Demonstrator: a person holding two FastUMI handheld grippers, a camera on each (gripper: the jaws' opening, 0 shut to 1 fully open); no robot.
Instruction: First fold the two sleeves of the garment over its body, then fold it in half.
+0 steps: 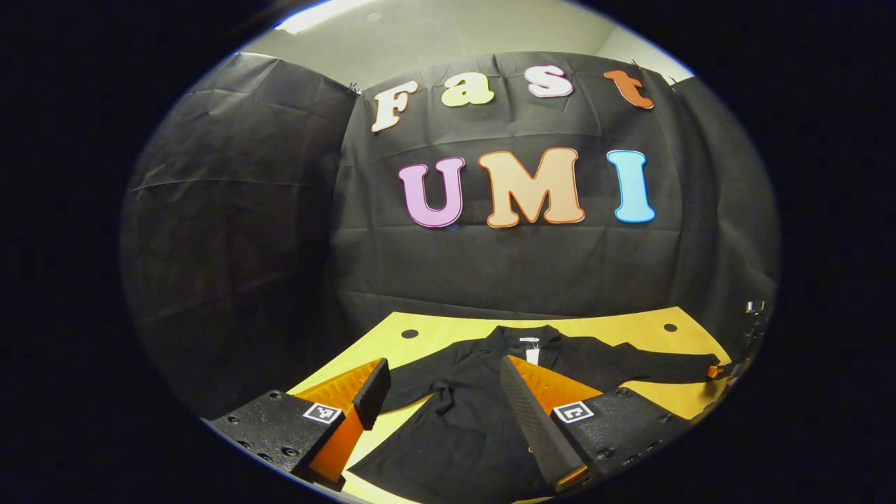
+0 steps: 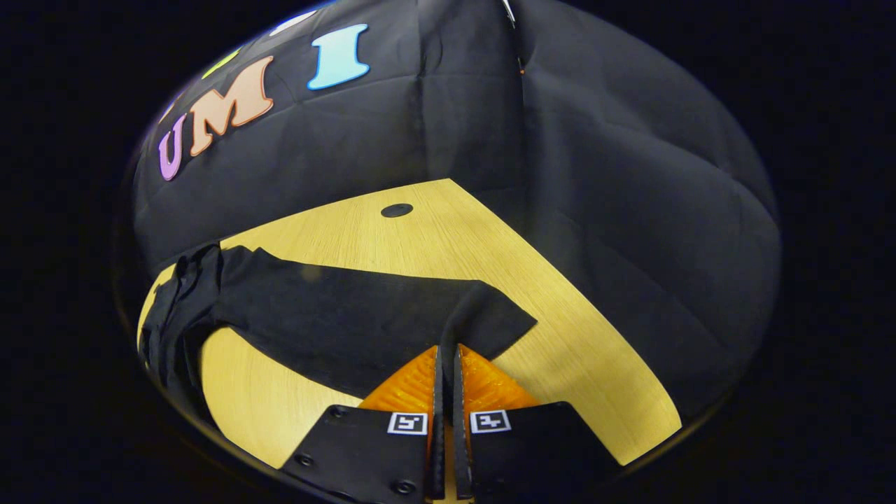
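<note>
Setting: black-cloth booth; pale yellow wooden tabletop with dark round holes near its far edge.

Item 1: black long-sleeved fabric garment, spread flat on the tabletop, collar toward the far wall, hem toward the near edge. Both sleeves lie outstretched, neither folded over the body yet.

Item 2: right sleeve of the garment, stretched flat across the wood toward the right, cuff end nearest the right tool.

Item 3: right tool, fingers drawn together at the cuff. A thin edge of cloth appears to sit between them, so it is judged to be clenched on the sleeve end.

Item 4: left tool, jaws spread wide and holding nothing, hovering above the near left part of the garment's body, with the left sleeve lying beside its left finger.

Step in hand, judged: first sleeve fold, right side. Advice: confirm that both layers of the cuff are pinched, lift only enough to clear the wood, and carry the cuff leftward over the chest. Lay it flat and square before letting go. The left tool could press the body to stop it dragging.
</note>
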